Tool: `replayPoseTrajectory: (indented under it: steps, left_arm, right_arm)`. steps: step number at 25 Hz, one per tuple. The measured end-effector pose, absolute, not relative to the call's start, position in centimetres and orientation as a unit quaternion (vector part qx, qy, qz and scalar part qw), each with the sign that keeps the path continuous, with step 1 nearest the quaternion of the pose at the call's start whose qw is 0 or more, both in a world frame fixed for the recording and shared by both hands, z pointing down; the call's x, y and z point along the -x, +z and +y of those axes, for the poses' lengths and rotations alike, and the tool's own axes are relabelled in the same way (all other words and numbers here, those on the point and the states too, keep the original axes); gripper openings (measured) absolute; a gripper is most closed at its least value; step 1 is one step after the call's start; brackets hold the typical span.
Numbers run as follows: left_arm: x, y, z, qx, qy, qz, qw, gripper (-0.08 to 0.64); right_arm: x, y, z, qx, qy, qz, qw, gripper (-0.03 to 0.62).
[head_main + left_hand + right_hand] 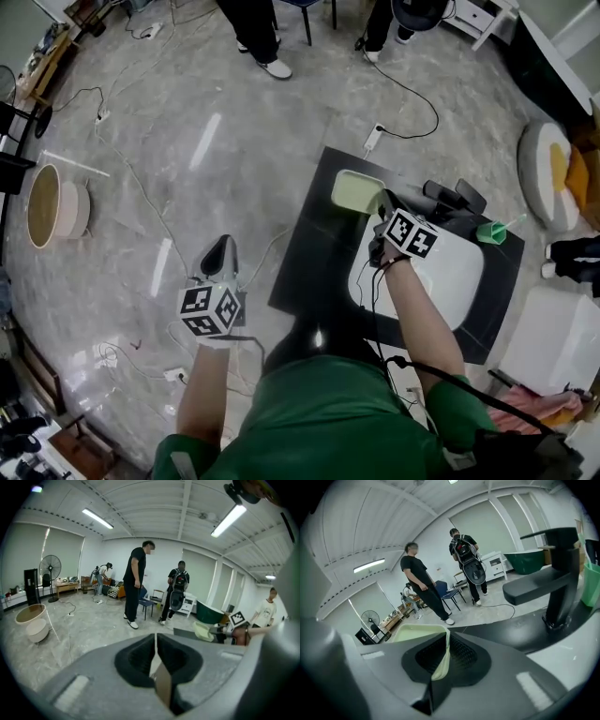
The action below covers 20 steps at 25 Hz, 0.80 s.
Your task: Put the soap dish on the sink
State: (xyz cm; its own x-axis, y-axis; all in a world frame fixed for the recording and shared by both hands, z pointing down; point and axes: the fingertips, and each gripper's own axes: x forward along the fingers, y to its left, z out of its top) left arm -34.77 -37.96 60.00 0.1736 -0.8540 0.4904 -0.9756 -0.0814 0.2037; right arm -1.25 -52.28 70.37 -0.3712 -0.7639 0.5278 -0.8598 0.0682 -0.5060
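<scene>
The pale green soap dish (356, 190) is over the far left corner of the black counter (319, 253), beside the white sink basin (441, 277). My right gripper (382, 205) is shut on the dish's near rim. In the right gripper view the rim (440, 660) is pinched between the jaws and the dish (412, 632) stretches ahead. Whether the dish rests on the counter I cannot tell. My left gripper (217, 253) hangs over the floor left of the counter. Its jaws (155, 656) are shut on nothing. The dish (202, 631) also shows far right in that view.
A black faucet (457, 197) (555, 573) and a green cup (491, 232) stand at the sink's far side. Cables and a power strip (373, 139) lie on the floor. Two people stand beyond the counter near a chair (145, 604). A round tub (42, 206) sits far left.
</scene>
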Motion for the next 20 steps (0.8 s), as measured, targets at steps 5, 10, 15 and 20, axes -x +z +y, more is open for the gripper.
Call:
replayPoseTrajectory:
  steps: [5, 10, 15, 20]
  left_arm:
    - [35.3, 61.8, -37.7, -0.710, 0.144, -0.639, 0.258, 0.012]
    - [35.4, 62.5, -37.6, -0.703, 0.150, -0.643, 0.263, 0.011]
    - [35.2, 62.3, -37.5, -0.701, 0.146, -0.647, 0.264, 0.012]
    - [34.9, 62.2, -37.3, -0.702, 0.142, -0.645, 0.266, 0.012]
  right_arm:
    - [1.0, 73.9, -54.3, -0.558, 0.402, -0.720, 0.086, 0.021]
    - [1.5, 76.1, -55.9, -0.558, 0.420, -0.709, 0.094, 0.025]
    - [2.0, 77.1, -56.3, -0.561, 0.421, -0.704, 0.113, 0.026]
    - [2.7, 76.3, -56.2, -0.553, 0.405, -0.719, 0.116, 0.065]
